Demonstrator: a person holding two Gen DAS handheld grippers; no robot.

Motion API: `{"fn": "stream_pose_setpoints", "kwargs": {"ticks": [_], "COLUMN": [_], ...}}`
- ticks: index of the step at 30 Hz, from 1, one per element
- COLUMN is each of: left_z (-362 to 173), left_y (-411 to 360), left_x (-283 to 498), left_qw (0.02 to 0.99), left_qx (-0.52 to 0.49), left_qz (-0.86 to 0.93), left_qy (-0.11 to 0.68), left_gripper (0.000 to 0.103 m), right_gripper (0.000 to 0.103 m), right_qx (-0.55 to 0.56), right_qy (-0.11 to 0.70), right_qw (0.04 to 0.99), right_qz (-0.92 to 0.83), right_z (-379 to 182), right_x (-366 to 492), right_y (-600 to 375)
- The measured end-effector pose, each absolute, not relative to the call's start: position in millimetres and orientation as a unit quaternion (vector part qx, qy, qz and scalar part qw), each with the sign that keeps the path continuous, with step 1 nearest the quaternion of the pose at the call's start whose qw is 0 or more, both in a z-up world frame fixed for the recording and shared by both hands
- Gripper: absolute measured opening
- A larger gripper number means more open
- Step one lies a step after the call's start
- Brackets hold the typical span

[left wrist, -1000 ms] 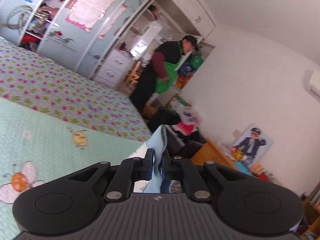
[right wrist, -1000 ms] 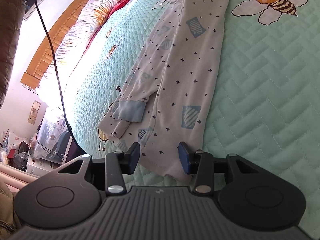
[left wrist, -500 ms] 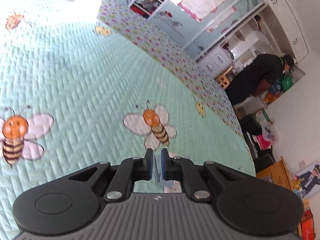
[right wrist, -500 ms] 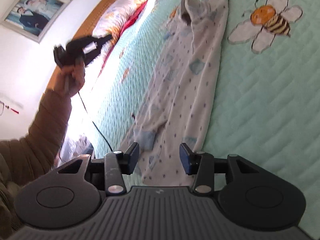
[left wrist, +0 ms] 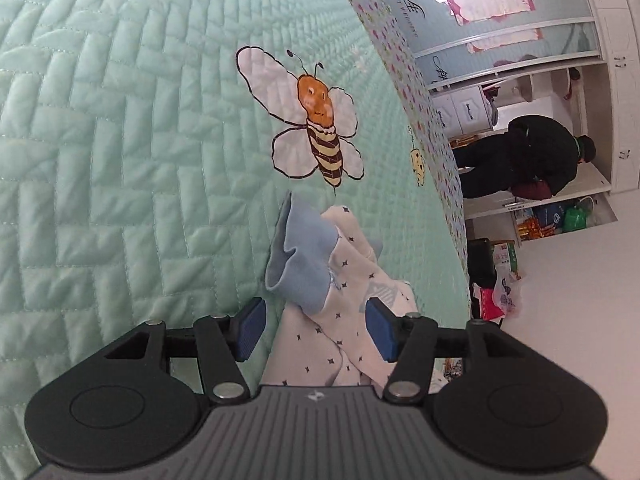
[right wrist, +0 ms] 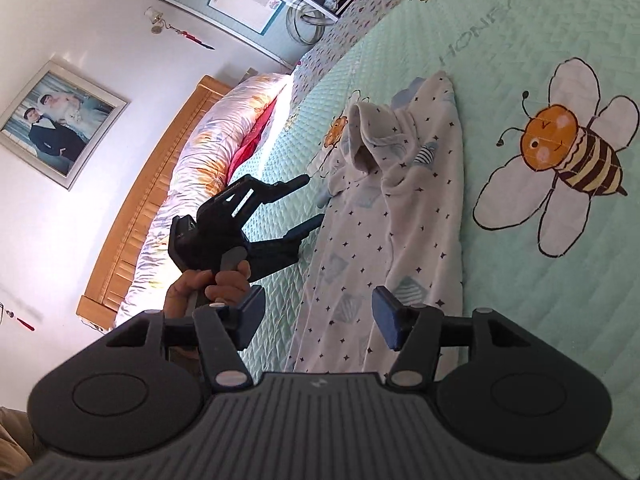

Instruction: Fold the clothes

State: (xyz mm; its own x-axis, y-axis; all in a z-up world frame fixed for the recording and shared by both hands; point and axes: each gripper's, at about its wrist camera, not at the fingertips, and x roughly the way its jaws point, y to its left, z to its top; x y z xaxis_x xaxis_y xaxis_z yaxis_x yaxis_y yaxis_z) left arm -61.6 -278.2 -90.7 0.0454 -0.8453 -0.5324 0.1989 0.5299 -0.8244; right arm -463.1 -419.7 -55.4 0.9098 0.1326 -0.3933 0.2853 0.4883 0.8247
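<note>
Left tool: your left tool [left wrist: 312, 330] has its jaws opening; the garment [left wrist: 340, 320] lies between the blue pads, which stand clear of the cloth on both sides, so nothing is gripped.
Right tool: your right tool [right wrist: 318, 322] is also opening, wide apart, with the garment's near end lying between and below the pads, not pinched.
Garment: white pyjama piece with small dark stars, stretched along the green quilted bedspread [left wrist: 120, 160], running from your right tool away towards a rumpled, raised end [right wrist: 368, 136].
Blue cuff: a pale blue cuff [left wrist: 300, 264] stands bunched up just ahead of your left tool.
Around: a printed bee [left wrist: 316, 120] lies beyond the cuff; another bee [right wrist: 560, 152] sits to the right of the garment ahead of your right tool.
In the way: your left hand [right wrist: 212, 284] and its tool cross the left of the right view, just beside the garment's edge.
Hidden: the garment's near end is cut off behind each tool's body.
Only left view: a person in dark clothes [left wrist: 532, 156] bending at the cupboards.
Only right view: headboard [right wrist: 160, 192], pillows [right wrist: 208, 152], framed photo [right wrist: 56, 124].
</note>
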Motion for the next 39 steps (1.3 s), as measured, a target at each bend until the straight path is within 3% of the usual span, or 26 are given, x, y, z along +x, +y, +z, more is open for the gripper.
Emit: {"fn": "stream_pose_setpoints", "kwargs": {"ticks": [2, 4, 5, 6, 14, 18, 21, 31, 32, 33, 34, 39], "left_z": [-93.4, -93.9, -94.6, -95.6, -37.2, -6.1, -1.5, -13.5, -12.0, -10.6, -8.5, -2.2], "left_y": [-280.8, -285.3, -287.0, -288.2, -252.0, -229.3, -216.4, -181.6, -180.7, -179.3, -177.8, -160.9], "left_x": [-59.7, -58.4, -57.9, -57.3, -54.5, -44.0, -37.4, -31.0, -29.1, -28.2, -28.4, -34.2], "left_qw": [0.668, 0.677, 0.679, 0.681, 0.694, 0.702, 0.708, 0.727, 0.731, 0.733, 0.736, 0.756], "left_qx": [-0.3, -0.301, -0.297, -0.294, -0.32, -0.348, -0.354, -0.366, -0.366, -0.365, -0.362, -0.364], "left_qz": [-0.385, -0.384, -0.383, -0.383, -0.457, -0.464, -0.459, -0.427, -0.422, -0.422, -0.424, -0.414], "left_qy": [0.561, 0.551, 0.55, 0.551, 0.456, 0.414, 0.404, 0.394, 0.392, 0.388, 0.383, 0.353], "left_gripper": [0.056, 0.047, 0.022, 0.006, 0.005, 0.005, 0.005, 0.005, 0.005, 0.005, 0.005, 0.005], "right_gripper": [0.061, 0.061, 0.061, 0.061, 0.061, 0.062, 0.066, 0.067, 0.064, 0.044, 0.003, 0.003], "right_qx": [0.505, 0.503, 0.503, 0.503, 0.453, 0.394, 0.36, 0.284, 0.276, 0.274, 0.277, 0.276], "right_qy": [0.208, 0.211, 0.212, 0.213, 0.169, 0.197, 0.234, 0.286, 0.292, 0.298, 0.303, 0.3], "right_qw": [0.836, 0.836, 0.836, 0.835, 0.865, 0.875, 0.878, 0.898, 0.9, 0.9, 0.9, 0.897], "right_qz": [-0.052, -0.06, -0.064, -0.067, -0.13, -0.199, -0.213, -0.175, -0.169, -0.16, -0.144, -0.171], "right_z": [-58.2, -60.7, -62.1, -62.8, -37.7, -36.3, -51.2, -74.4, -73.2, -72.7, -72.0, -69.9], "right_x": [-464.9, -465.9, -465.9, -465.6, -465.2, -423.0, -385.9, -316.7, -313.4, -310.8, -309.1, -314.9], "right_y": [-419.6, -420.6, -421.8, -423.3, -467.7, -513.4, -539.1, -565.4, -564.2, -563.9, -562.9, -559.4]}}
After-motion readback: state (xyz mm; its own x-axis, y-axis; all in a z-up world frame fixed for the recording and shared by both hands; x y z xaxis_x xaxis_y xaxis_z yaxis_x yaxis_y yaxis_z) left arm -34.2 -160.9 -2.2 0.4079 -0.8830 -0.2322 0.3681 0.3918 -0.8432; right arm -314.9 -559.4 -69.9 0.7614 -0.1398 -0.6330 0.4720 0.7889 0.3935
